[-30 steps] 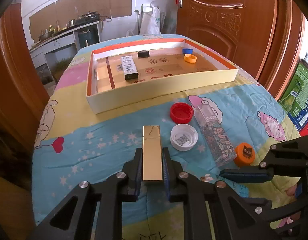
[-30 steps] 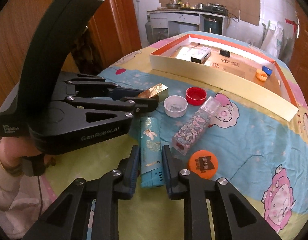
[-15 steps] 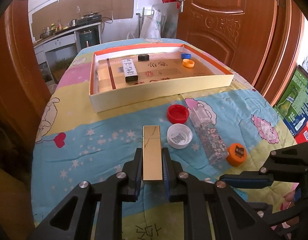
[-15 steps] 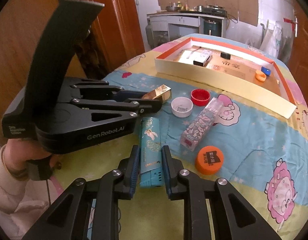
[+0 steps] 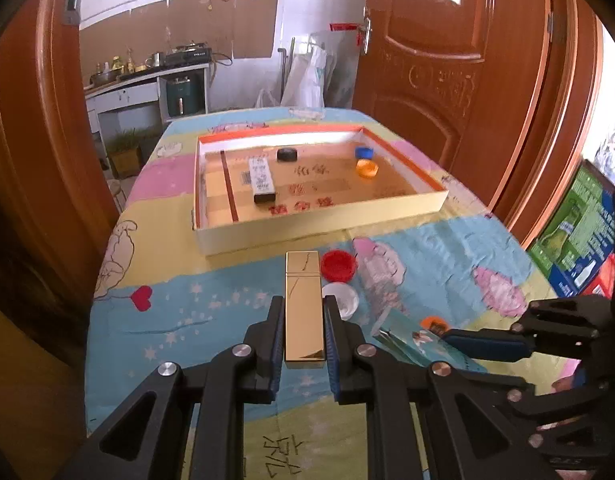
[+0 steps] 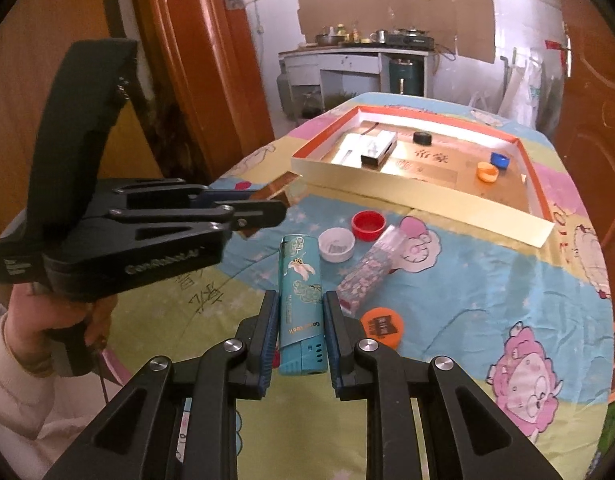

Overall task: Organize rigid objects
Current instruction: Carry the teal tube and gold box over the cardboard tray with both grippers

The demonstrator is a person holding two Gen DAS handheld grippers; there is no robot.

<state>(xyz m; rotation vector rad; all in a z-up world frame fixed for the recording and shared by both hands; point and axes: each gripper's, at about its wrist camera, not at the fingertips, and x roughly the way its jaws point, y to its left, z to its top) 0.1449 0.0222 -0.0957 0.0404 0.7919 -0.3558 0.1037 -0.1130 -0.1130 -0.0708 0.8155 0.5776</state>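
My left gripper (image 5: 303,320) is shut on a gold rectangular box (image 5: 302,304) and holds it above the tablecloth. My right gripper (image 6: 299,312) is shut on a teal patterned box (image 6: 301,292), also lifted; it shows in the left wrist view (image 5: 411,338) too. A shallow cream tray with an orange rim (image 5: 323,224) lies farther back. It holds a white and black box (image 5: 261,180), a black cap (image 5: 287,155), a blue cap (image 5: 364,153) and an orange cap (image 5: 367,168).
On the cloth lie a red cap (image 6: 368,224), a white cap (image 6: 336,244), a clear floral box (image 6: 367,272) and an orange cap (image 6: 382,326). The left gripper's body (image 6: 107,216) is at the left of the right wrist view. Wooden doors stand close on both sides.
Both grippers have risen with their boxes, so the table looks farther away. The teal box has left the cloth and now hangs in the right gripper.
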